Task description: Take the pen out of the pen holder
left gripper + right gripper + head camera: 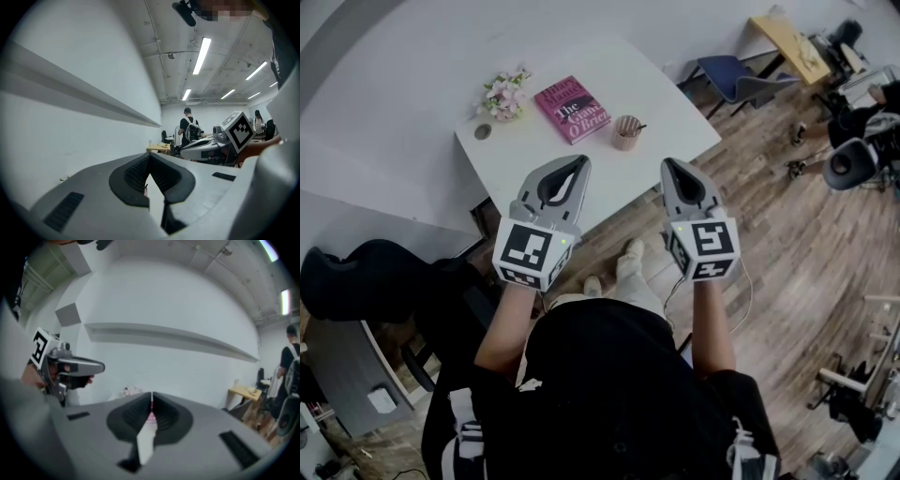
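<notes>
Pen (638, 126) stands in holder (625, 133), its top leaning right, toward the right end of the white counter (670, 98). Book (572, 109) lies just left of the holder. Flowers (504, 94) and a small round object (483, 132) sit farther left. Both tongs are on the near side, well apart from the holder. Left tongs (579, 163): tips together, nothing between them. Right tongs (667, 165): closed, empty. The holder lies roughly between their two lines.

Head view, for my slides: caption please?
Left gripper and right gripper, both shut, held short of white table with pen holder, book, flowers.
</notes>
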